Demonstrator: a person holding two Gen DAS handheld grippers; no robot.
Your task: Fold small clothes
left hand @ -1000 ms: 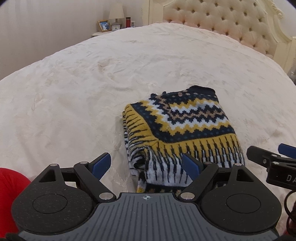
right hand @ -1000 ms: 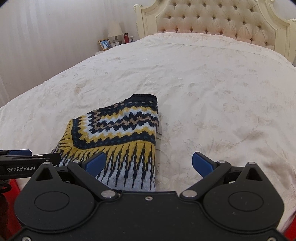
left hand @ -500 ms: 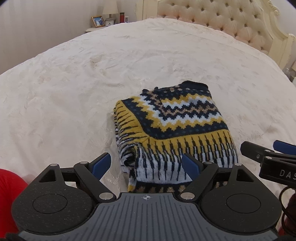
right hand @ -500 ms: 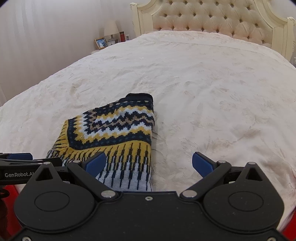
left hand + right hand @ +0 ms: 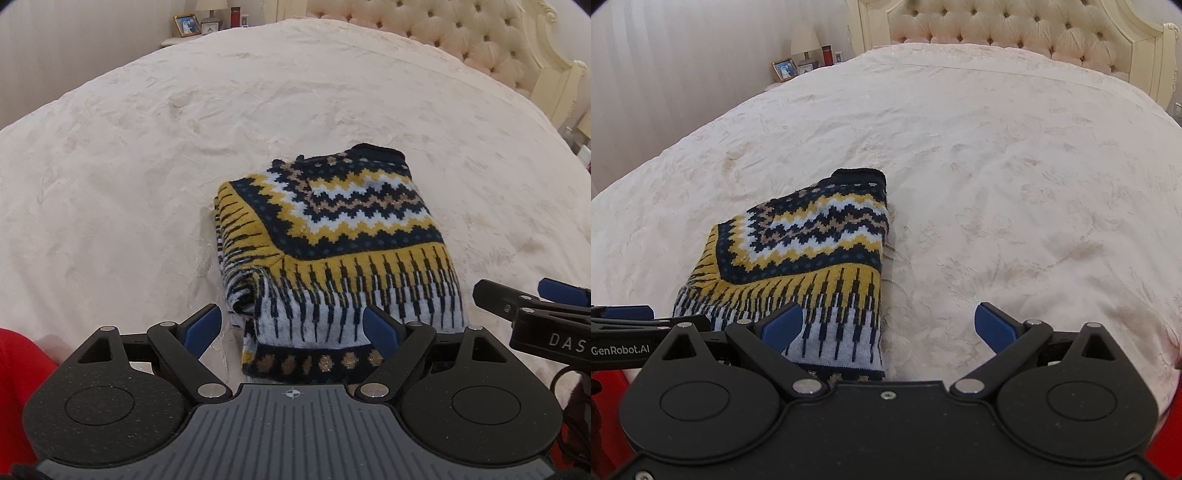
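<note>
Sweater (image 5: 332, 236): folded, flat on bedspread (image 5: 147, 147).
Left gripper (image 5: 291, 326): jaws wide apart, holding nothing.
Right gripper (image 5: 888, 326): jaws wide apart, empty.

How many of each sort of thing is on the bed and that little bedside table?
Folded sweater: 1
Lamp: 1
Picture frame: 1
Small clock: 1
Red bottle: 1
Total: 5

Left hand-held gripper (image 5: 291, 325) and right hand-held gripper (image 5: 888, 325), both wide open, empty
</note>
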